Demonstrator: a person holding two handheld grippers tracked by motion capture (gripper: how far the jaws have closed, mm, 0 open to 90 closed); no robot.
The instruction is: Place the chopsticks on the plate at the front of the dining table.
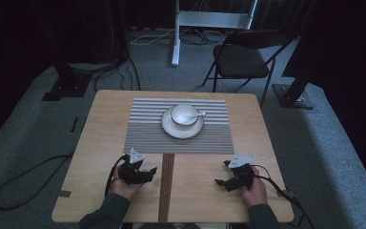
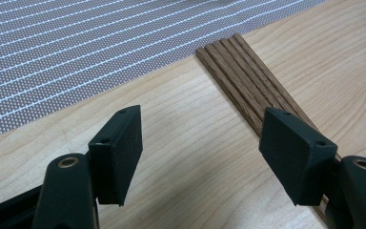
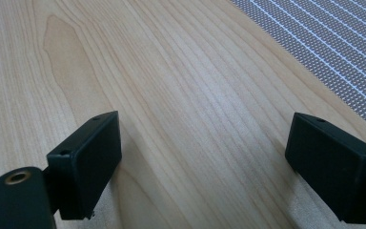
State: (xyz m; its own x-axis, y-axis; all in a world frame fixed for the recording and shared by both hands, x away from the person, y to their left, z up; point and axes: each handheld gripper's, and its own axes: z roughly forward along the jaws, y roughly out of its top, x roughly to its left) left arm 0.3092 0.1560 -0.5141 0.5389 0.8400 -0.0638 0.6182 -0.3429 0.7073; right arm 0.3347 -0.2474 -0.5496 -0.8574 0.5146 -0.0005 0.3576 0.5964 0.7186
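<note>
Dark-stained ribbed wooden strip (image 2: pixel 248 81), long and narrow, lying flat on the pale wooden worktop (image 3: pixel 171 71), its far end touching the edge of the grey striped woven placemat (image 2: pixel 76 52). Left gripper (image 2: pixel 200 152): jaws wide apart, holding nothing, the strip passing just under the right-hand jaw. Right gripper (image 3: pixel 205 162): jaws likewise wide apart and empty, bare worktop between them, placemat corner beyond the right-hand jaw. Handling advice: centre the strip between the left jaws before closing; grip across its narrow width, low, keeping it level.
</note>
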